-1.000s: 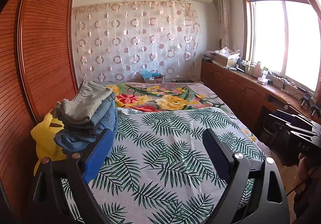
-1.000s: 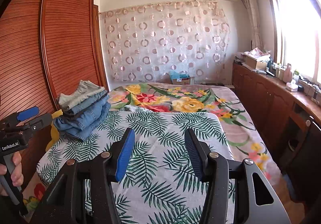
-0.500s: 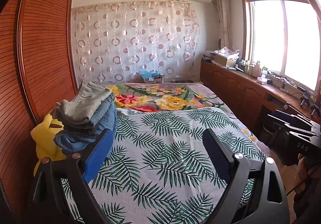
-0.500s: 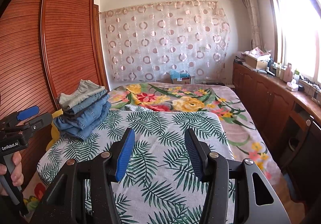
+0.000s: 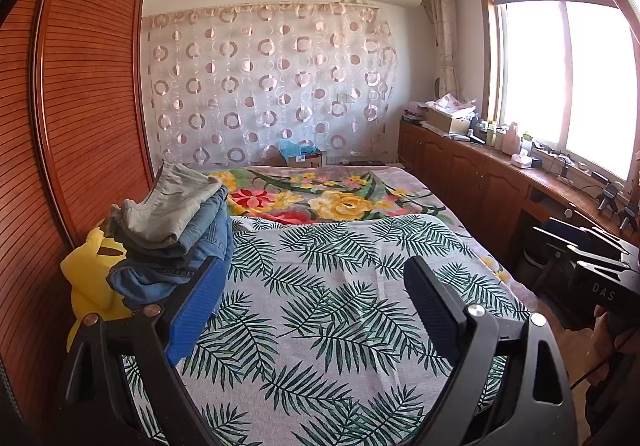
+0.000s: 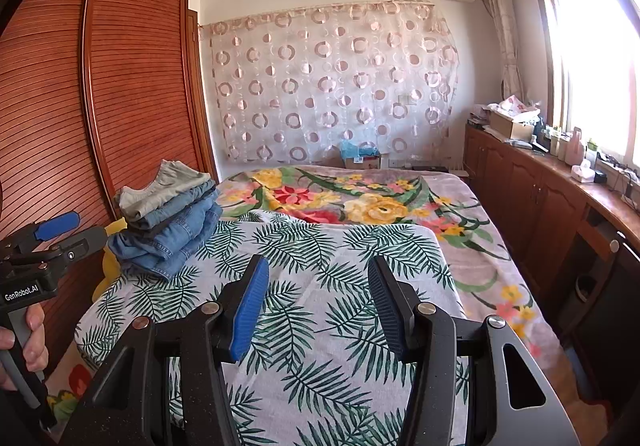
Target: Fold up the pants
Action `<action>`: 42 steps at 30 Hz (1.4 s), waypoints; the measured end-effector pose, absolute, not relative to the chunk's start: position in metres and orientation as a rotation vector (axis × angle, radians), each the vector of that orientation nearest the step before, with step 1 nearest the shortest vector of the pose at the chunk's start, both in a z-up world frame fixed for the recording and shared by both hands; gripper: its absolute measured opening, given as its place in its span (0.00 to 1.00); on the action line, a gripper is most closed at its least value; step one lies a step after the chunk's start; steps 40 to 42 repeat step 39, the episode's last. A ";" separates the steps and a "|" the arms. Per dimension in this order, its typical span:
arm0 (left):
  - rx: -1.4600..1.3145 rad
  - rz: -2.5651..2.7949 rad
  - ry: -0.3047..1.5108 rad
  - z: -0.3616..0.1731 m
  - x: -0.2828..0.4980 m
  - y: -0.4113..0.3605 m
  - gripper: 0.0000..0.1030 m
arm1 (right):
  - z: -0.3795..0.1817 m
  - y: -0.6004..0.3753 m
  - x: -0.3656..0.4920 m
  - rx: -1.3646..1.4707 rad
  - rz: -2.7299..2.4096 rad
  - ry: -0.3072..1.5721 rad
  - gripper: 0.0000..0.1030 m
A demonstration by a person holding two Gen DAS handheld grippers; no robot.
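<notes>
A stack of folded pants (image 5: 172, 230) (image 6: 168, 222), grey on top and blue denim beneath, lies at the left side of the bed on the palm-leaf cover (image 5: 320, 306) (image 6: 312, 286). My left gripper (image 5: 312, 274) hangs open above the cover, its blue-padded finger just right of the stack, nothing between the fingers. My right gripper (image 6: 318, 274) is also open and empty over the middle of the cover, well right of the stack. In the right wrist view the left gripper (image 6: 60, 236) shows at the far left, held by a hand (image 6: 28, 342).
A floral blanket (image 6: 360, 202) covers the far half of the bed. A slatted wooden wardrobe (image 6: 100, 106) runs along the left, with a yellow soft thing (image 5: 88, 274) under the stack. Wooden cabinets (image 6: 540, 206) with clutter line the right below the window.
</notes>
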State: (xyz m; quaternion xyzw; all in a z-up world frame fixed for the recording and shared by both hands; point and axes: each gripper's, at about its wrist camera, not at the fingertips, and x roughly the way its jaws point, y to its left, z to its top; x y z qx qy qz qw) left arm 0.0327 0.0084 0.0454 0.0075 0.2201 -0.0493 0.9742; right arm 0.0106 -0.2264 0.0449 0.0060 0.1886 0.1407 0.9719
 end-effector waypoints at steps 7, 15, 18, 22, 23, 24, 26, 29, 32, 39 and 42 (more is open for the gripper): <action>0.015 -0.098 0.444 0.045 0.033 0.009 0.88 | 0.045 -0.226 0.010 0.013 0.284 0.380 0.52; 0.015 -0.099 0.444 0.045 0.033 0.009 0.88 | 0.045 -0.226 0.010 0.011 0.279 0.379 0.52; 0.016 -0.098 0.443 0.045 0.033 0.009 0.88 | 0.046 -0.226 0.011 0.014 0.279 0.380 0.52; 0.015 -0.098 0.444 0.045 0.032 0.009 0.88 | 0.046 -0.226 0.011 0.014 0.278 0.379 0.52; 0.015 -0.098 0.444 0.045 0.032 0.009 0.88 | 0.046 -0.226 0.011 0.015 0.278 0.378 0.52; 0.014 -0.099 0.443 0.045 0.032 0.009 0.88 | 0.046 -0.226 0.011 0.015 0.278 0.378 0.52; 0.015 -0.100 0.444 0.044 0.033 0.009 0.88 | 0.046 -0.226 0.011 0.015 0.276 0.378 0.52; 0.014 -0.099 0.444 0.044 0.033 0.009 0.88 | 0.046 -0.226 0.011 0.019 0.275 0.378 0.52; 0.015 -0.098 0.444 0.044 0.032 0.009 0.88 | 0.046 -0.227 0.011 0.017 0.275 0.377 0.52; 0.012 -0.103 0.445 0.046 0.032 0.007 0.88 | 0.045 -0.227 0.011 0.018 0.273 0.377 0.52; 0.012 -0.103 0.445 0.046 0.032 0.007 0.88 | 0.045 -0.227 0.011 0.018 0.273 0.377 0.52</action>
